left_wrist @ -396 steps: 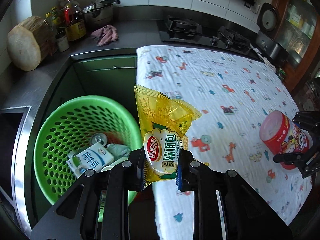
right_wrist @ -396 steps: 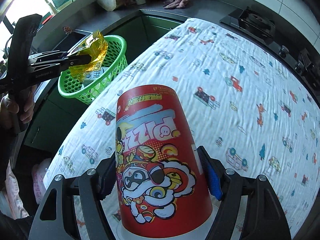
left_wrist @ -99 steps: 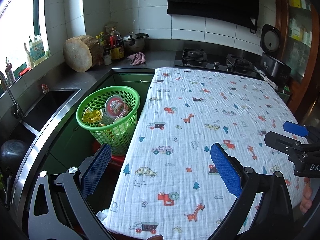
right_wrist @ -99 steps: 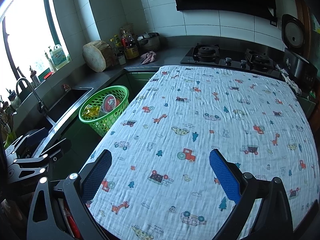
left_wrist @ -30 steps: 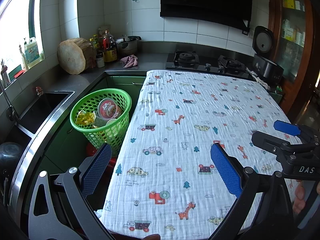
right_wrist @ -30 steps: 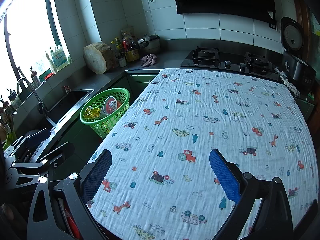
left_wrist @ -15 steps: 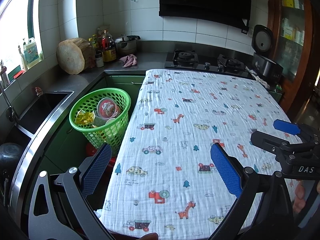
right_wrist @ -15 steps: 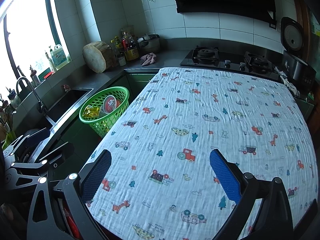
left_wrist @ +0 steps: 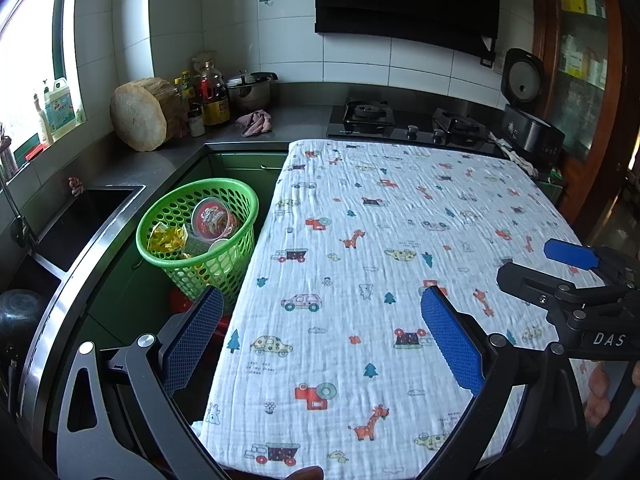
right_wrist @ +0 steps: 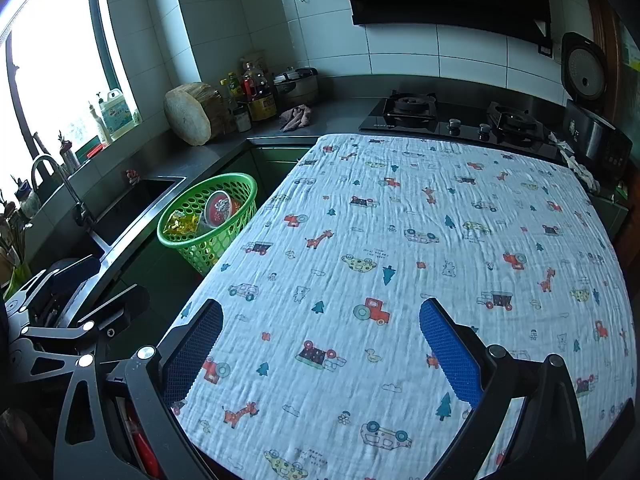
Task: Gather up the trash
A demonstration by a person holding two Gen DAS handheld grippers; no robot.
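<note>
A green perforated basket point(left_wrist: 224, 188) point(right_wrist: 244, 182) stands left of the table, below its edge. Inside lie a red cup point(left_wrist: 211, 216) point(right_wrist: 219, 207), a yellow wrapper point(left_wrist: 168, 238) point(right_wrist: 182, 220) and other trash. My left gripper point(left_wrist: 320, 336) is open over the near left part of the table, nothing between its blue pads. My right gripper point(right_wrist: 320, 344) is open too, held above the near table edge. In the left wrist view the right gripper point(left_wrist: 560, 268) shows at the right. The table's white cloth with cartoon prints point(left_wrist: 400, 240) point(right_wrist: 420, 240) has no trash on it.
A sink point(left_wrist: 80, 216) point(right_wrist: 132, 204) sits left of the basket. On the counter behind are a round wooden block point(left_wrist: 138, 120), bottles point(left_wrist: 208, 96), a pot point(left_wrist: 250, 90), a rag point(left_wrist: 254, 122), a gas hob point(left_wrist: 404, 120) and a rice cooker point(left_wrist: 528, 120).
Both grippers stay open and empty over the last second, with only a slight drift of view. Earlier, the left held the yellow wrapper and the right held the red cup; both now lie in the basket.
</note>
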